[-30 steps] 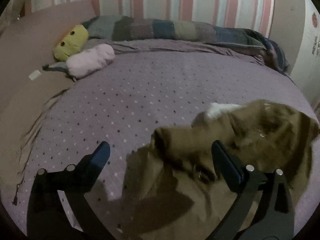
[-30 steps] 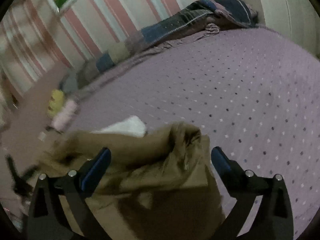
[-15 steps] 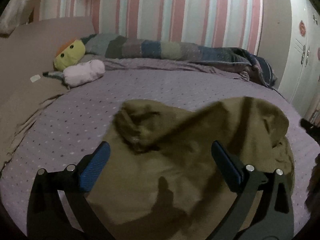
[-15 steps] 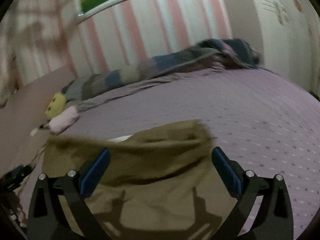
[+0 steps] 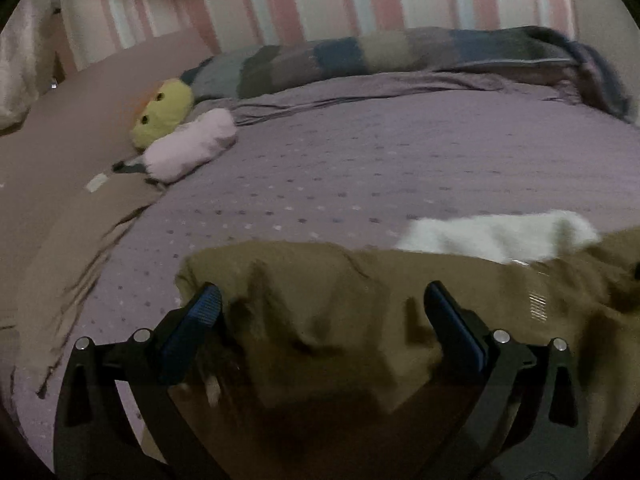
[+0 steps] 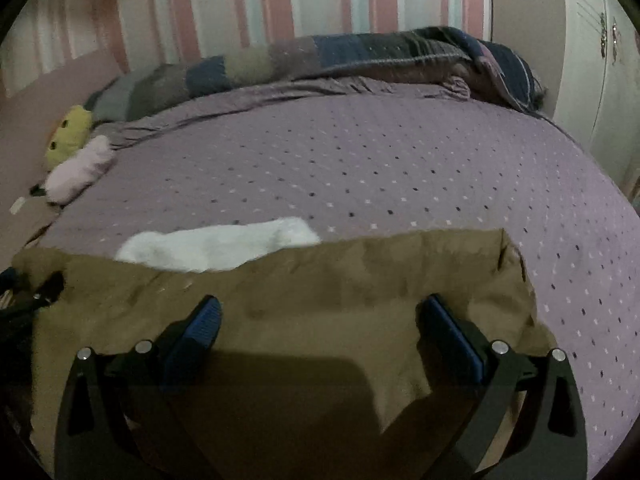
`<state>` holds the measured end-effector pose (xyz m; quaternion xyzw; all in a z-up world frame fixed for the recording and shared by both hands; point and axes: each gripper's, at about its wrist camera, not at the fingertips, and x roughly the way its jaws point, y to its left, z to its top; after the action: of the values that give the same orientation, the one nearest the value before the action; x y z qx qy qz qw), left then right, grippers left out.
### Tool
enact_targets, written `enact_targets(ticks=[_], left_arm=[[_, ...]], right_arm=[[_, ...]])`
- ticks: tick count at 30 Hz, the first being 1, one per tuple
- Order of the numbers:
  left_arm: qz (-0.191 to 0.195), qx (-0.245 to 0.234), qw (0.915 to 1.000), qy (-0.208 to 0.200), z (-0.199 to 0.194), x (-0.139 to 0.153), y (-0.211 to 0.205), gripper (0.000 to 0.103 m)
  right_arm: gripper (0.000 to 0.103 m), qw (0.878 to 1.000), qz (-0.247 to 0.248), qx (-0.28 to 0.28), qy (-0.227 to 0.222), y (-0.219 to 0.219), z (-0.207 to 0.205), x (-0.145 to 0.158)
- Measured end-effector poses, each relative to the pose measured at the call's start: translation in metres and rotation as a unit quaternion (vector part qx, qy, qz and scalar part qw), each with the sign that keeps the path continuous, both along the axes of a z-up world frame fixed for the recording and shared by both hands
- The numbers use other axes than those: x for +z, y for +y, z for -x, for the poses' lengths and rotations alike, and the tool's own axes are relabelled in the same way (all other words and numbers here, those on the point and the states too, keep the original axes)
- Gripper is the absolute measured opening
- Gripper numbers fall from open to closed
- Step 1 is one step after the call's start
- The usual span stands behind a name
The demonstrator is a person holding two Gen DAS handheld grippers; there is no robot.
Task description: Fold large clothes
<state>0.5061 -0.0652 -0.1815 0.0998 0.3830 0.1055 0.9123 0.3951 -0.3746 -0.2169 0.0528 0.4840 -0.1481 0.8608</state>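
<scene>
Olive-brown cloth garment point(image 6: 304, 304) spread w/ ripples across near edge of dotted lilac bedsheet point(image 6: 380, 168), white fluffy fabric point(image 6: 216, 248) poking out past its far edge. Risks, as judgement: left side bunched, so folding now could lock in creases; white piece could get caught in fold; slack cloth may slip if pinched thin.

Left gripper point(image 5: 320, 312) low over crumpled left part, jaws spread wide, nothing pinched. Right gripper point(image 6: 318, 318) low over flatter right part near corner, jaws also spread, empty.

Beyond: yellow plush toy point(image 5: 164, 114), pink plush roll point(image 5: 188, 146), striped blanket point(image 6: 320, 60) along far side.
</scene>
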Motion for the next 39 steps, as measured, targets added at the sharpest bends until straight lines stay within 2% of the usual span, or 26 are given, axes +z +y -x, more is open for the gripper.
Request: enact_targets(ticks=[2, 4, 5, 10, 14, 17, 21, 24, 30, 32, 36, 39], left_arm=[[0.016, 0.021, 0.9997, 0.004, -0.016, -0.004, 0.018, 0.1], [0.05, 0.042, 0.9979, -0.001, -0.031, -0.005, 0.03, 0.1], [0.055, 0.046, 0.9975, -0.002, -0.039, -0.004, 0.027, 0.1], [0.017, 0.05, 0.9985, -0.011, -0.074, -0.018, 0.017, 0.1], [0.006, 0.046, 0.9989, -0.008, -0.1, -0.034, 0.03, 0.1], [0.037, 0.034, 0.9987, -0.006, -0.112, -0.035, 0.047, 0.1], [0.063, 0.04, 0.997, -0.018, -0.121, -0.045, 0.064, 0.1], [0.116, 0.051, 0.9919, -0.014, -0.132, -0.058, 0.079, 0.1], [0.166, 0.031, 0.9856, -0.001, -0.15, -0.077, 0.088, 0.1], [0.2, 0.026, 0.9794, 0.006, -0.156, -0.083, 0.095, 0.1], [0.235, 0.019, 0.9718, 0.011, -0.164, -0.091, 0.102, 0.1], [0.245, 0.008, 0.9692, 0.022, -0.171, -0.096, 0.102, 0.1]], right_arm=[[0.101, 1.0, 0.004, -0.007, -0.001, -0.008, -0.009, -0.006], [0.101, 1.0, -0.002, -0.019, -0.023, -0.015, -0.018, -0.005], [0.101, 0.999, -0.002, -0.025, -0.029, -0.016, -0.022, -0.006], [0.101, 0.998, 0.018, -0.026, -0.053, -0.019, -0.051, -0.019], [0.101, 0.998, 0.042, -0.01, -0.049, -0.023, -0.066, -0.034], [0.101, 0.997, 0.052, 0.002, -0.048, -0.033, -0.074, -0.042], [0.101, 0.998, 0.038, 0.005, -0.049, -0.051, -0.08, -0.054], [0.101, 0.999, 0.005, -0.008, -0.053, -0.066, -0.086, -0.065], [0.101, 0.998, -0.019, -0.006, -0.061, -0.076, -0.097, -0.08], [0.101, 0.997, -0.034, -0.005, -0.064, -0.08, -0.101, -0.085], [0.101, 0.997, -0.062, 0.004, -0.049, -0.084, -0.116, -0.099], [0.101, 0.996, -0.073, 0.013, -0.039, -0.086, -0.125, -0.105]])
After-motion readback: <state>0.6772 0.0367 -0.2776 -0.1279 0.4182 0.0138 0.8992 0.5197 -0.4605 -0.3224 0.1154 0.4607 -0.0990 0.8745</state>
